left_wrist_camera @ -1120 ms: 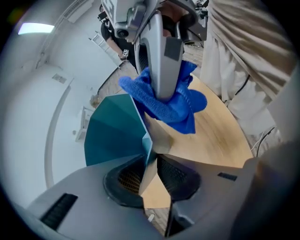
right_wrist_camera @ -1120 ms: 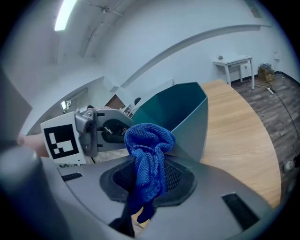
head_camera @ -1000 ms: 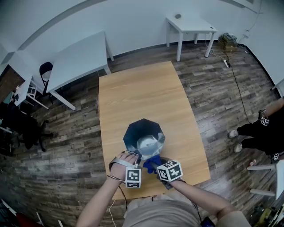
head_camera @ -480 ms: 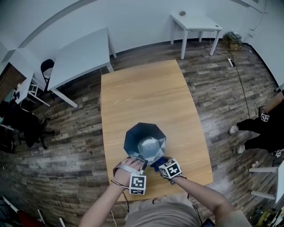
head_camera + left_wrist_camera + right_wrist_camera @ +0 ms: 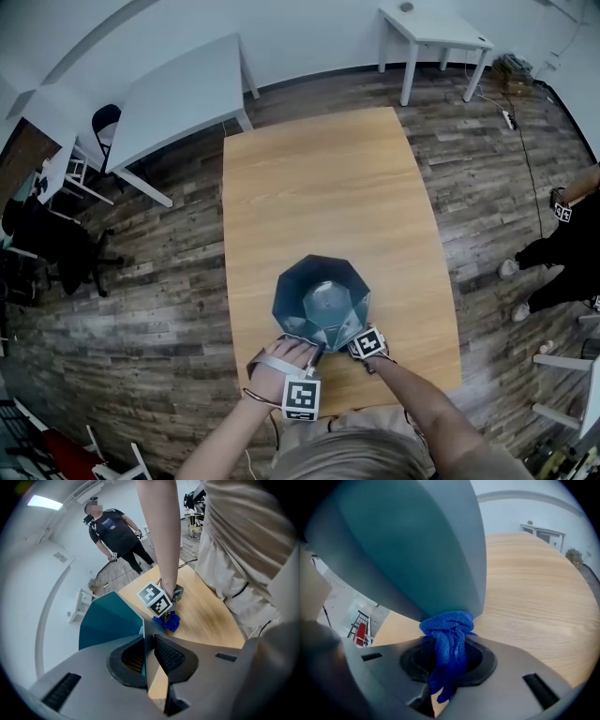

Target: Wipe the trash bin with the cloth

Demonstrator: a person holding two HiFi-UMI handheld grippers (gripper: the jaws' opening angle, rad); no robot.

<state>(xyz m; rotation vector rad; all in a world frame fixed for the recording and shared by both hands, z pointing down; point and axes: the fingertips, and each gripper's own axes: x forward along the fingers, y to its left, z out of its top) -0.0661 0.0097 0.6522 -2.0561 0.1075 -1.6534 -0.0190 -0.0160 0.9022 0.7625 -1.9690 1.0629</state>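
Note:
A teal, many-sided trash bin (image 5: pixel 322 298) stands upright near the front of the wooden table (image 5: pixel 319 178). My left gripper (image 5: pixel 312 352) is at the bin's near rim. In the left gripper view the thin bin wall (image 5: pixel 108 620) runs between the jaws, which have just been closing on it. My right gripper (image 5: pixel 354 351) is low at the bin's near right side, shut on a bunched blue cloth (image 5: pixel 447 637). The cloth presses against the bin's outer wall (image 5: pixel 417 541) close to the tabletop (image 5: pixel 534 588). The left gripper view also shows the cloth (image 5: pixel 169 622) under the right gripper (image 5: pixel 165 616).
Two white tables (image 5: pixel 178 98) (image 5: pixel 436 23) stand beyond the wooden one, with a dark chair (image 5: pixel 101 127) at the left. A person (image 5: pixel 562 248) stands on the floor to the right, and a cable with a power strip (image 5: pixel 511 120) runs there.
My right gripper has gone down along the bin's near side with the cloth, from rim height to near the tabletop. My left gripper has stayed at the rim.

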